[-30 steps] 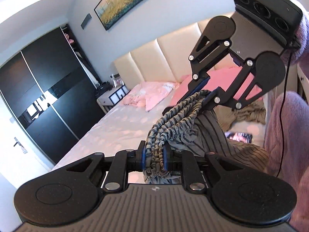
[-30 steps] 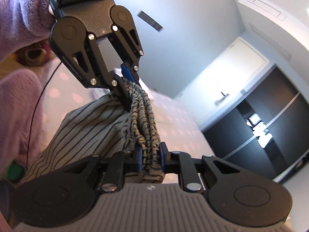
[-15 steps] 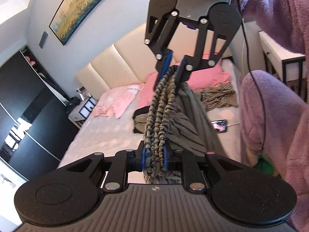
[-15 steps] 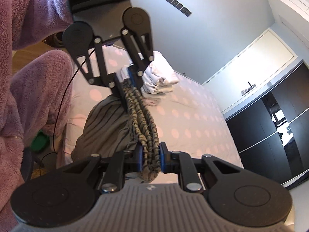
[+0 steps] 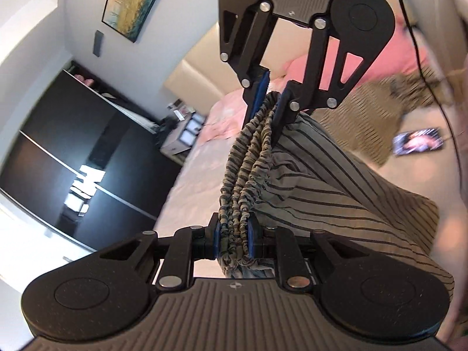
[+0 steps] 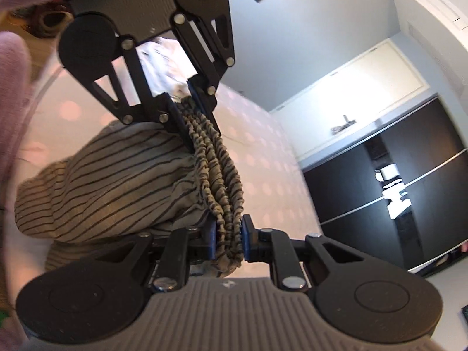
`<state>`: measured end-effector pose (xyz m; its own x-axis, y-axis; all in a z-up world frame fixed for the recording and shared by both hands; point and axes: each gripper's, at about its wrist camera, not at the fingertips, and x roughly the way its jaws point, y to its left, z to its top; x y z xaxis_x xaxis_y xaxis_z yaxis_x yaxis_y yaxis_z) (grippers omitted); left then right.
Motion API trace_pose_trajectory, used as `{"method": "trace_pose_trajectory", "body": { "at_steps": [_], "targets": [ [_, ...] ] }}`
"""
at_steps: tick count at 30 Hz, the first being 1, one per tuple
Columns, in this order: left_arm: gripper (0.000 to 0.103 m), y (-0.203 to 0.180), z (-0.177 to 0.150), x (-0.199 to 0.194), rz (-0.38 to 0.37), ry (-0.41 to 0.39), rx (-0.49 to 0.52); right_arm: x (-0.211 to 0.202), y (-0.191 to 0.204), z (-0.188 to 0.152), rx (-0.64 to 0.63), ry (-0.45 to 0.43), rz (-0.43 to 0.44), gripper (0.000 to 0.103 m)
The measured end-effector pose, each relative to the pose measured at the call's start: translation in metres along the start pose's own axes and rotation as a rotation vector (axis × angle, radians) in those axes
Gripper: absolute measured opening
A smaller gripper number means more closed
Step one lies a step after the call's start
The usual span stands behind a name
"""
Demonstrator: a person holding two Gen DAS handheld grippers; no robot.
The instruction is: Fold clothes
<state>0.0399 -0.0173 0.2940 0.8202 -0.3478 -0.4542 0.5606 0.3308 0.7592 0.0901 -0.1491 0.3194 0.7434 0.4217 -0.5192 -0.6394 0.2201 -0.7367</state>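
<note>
Between the two grippers, the gathered elastic waistband (image 5: 242, 175) of the striped trousers (image 5: 336, 193) runs as a slack rope, its long axis lying from one set of fingers straight to the other. The left gripper (image 5: 234, 241) pinches one end and the right gripper (image 6: 228, 241) pinches the other, so neither is nearer; both sets of pads are pressed onto the bunched band. The trouser body hangs off to one side, above the bed (image 6: 263, 152). The left view shows the pink pillows (image 5: 389, 49), a phone (image 5: 418, 143) and another striped garment (image 5: 380, 108) lying on the bed; the right view shows only dotted sheet and a white heap (image 6: 163, 67) beyond.
</note>
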Motion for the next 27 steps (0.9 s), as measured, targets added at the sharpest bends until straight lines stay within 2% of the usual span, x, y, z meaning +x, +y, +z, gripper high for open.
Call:
{"method": "trace_pose_trajectory", "body": {
  "at_steps": [4,6,8,12,16,22,27],
  "targets": [
    [0.015,0.019,-0.005,0.022,0.093,-0.012,0.015,0.026,-0.021,0.001,-0.025,-0.039,-0.118,0.019],
    [0.015,0.026,-0.008,0.021,0.112,-0.026,0.024,0.027,-0.028,0.003,-0.032,-0.063,-0.121,0.019],
    [0.015,0.026,-0.012,0.016,0.092,-0.032,0.046,0.027,-0.025,0.003,-0.063,-0.064,-0.084,0.019],
    [0.015,-0.009,-0.032,0.012,-0.019,0.001,0.145,0.038,0.0,-0.008,-0.101,-0.039,0.061,0.019],
    [0.015,-0.069,-0.062,0.015,-0.164,0.052,0.202,0.062,0.056,-0.028,-0.081,-0.028,0.231,0.019],
    [0.015,-0.163,-0.106,0.003,-0.385,0.094,0.166,0.082,0.168,-0.064,-0.015,-0.01,0.494,0.019],
    [0.015,-0.239,-0.141,-0.008,-0.566,0.129,0.135,0.076,0.251,-0.086,0.083,-0.012,0.619,0.019]
  ]
}}
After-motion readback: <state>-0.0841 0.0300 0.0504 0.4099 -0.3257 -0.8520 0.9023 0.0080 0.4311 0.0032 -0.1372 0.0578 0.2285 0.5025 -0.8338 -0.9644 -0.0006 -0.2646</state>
